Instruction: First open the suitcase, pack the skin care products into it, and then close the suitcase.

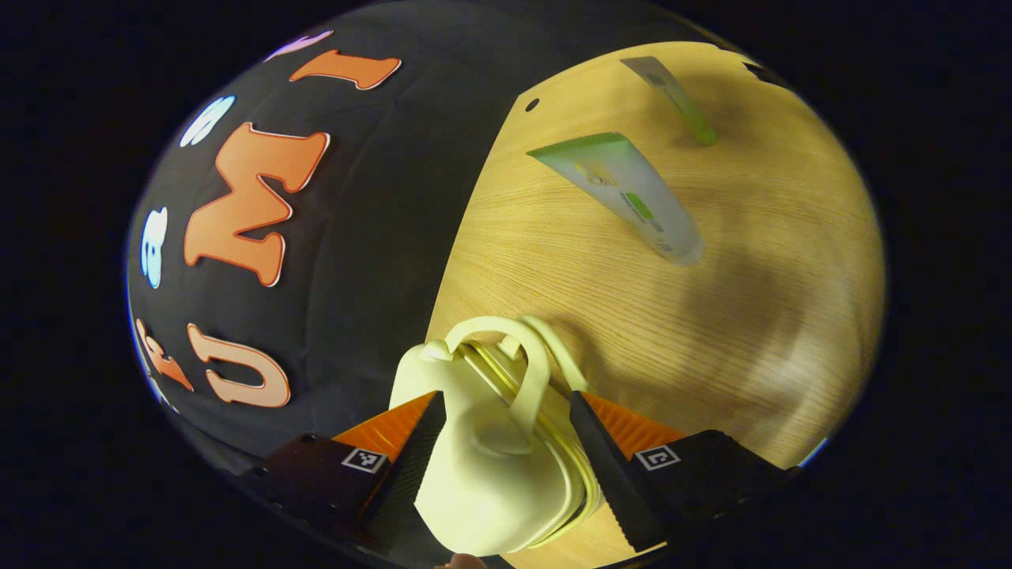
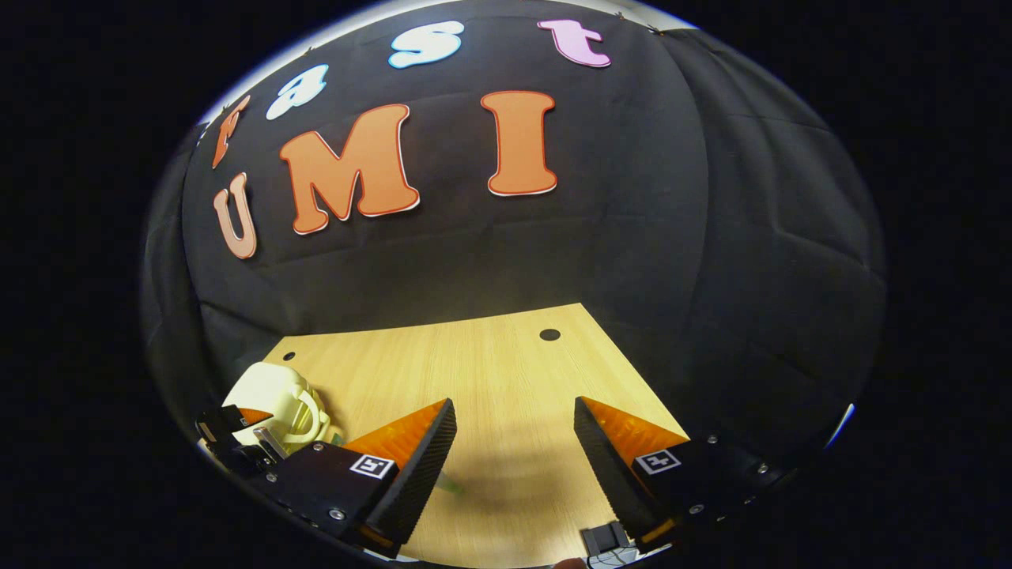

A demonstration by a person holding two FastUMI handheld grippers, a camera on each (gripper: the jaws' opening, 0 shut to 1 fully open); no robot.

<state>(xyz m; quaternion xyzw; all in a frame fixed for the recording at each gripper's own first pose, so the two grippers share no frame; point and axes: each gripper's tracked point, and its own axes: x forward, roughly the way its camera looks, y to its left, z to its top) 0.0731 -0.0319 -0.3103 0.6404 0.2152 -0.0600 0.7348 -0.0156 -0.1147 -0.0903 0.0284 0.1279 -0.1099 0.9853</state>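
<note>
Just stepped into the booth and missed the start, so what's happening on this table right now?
The left gripper is closed around a small cream suitcase, which looks shut, near the table's edge. Two skin care tubes, a larger one and a thinner one, lie on the wood beyond it, not yet packed. The right gripper hangs open over bare table, holding nothing.

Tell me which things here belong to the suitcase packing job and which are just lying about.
Belongs to the job:
- small cream suitcase, held between the left tool's fingers
- large green tube
- thin green tube
- right tool, open

Just there:
- wooden table
- black cloth wall
</note>
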